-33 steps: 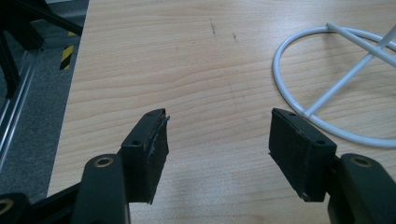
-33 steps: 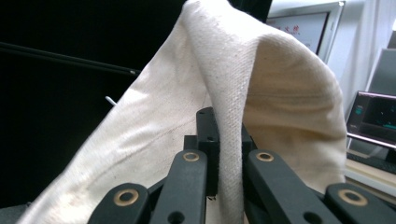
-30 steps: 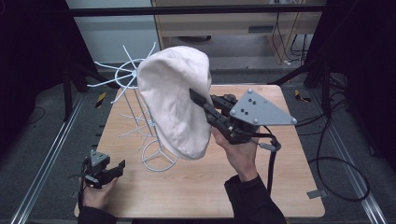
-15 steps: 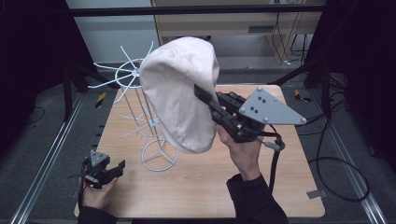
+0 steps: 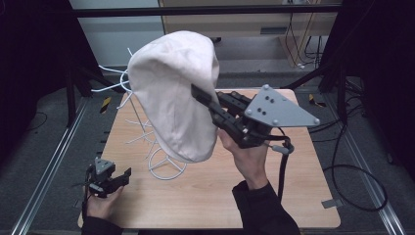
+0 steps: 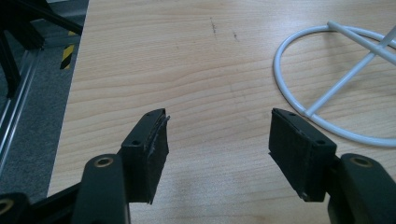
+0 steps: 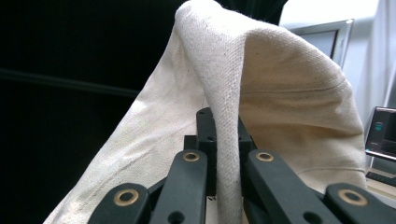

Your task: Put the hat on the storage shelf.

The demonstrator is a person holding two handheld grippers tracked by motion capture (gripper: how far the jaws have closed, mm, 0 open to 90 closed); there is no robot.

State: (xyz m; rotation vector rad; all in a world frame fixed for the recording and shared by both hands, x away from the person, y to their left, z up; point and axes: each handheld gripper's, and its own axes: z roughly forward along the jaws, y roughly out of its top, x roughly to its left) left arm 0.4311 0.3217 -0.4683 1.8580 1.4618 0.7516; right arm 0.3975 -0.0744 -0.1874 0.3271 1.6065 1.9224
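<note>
A cream cloth cap [image 5: 176, 93] hangs in the air over the table, in front of a white wire stand [image 5: 164, 164]. My right gripper [image 5: 203, 98] is shut on the cap's edge, and its own view shows a fold of the cap [image 7: 261, 107] pinched between the black jaws. The stand's branches [image 5: 115, 83] stick out behind the cap on the left; the cap hides the stand's top. My left gripper [image 5: 110, 178] rests low at the table's front left corner. It stands open [image 6: 217, 140] with nothing between its jaws, and the stand's round base ring [image 6: 327, 126] lies just beyond it.
The wooden table [image 5: 293, 196] has bare room to the right and front. Metal rails [image 5: 44, 166] run along the table's left side, with cables [image 5: 352, 171] on the floor to the right. A dark frame bar [image 5: 205, 10] crosses at the back.
My right gripper has lifted the cap higher and tipped it back, away from the stand's lower part. The left gripper has stayed in place.
</note>
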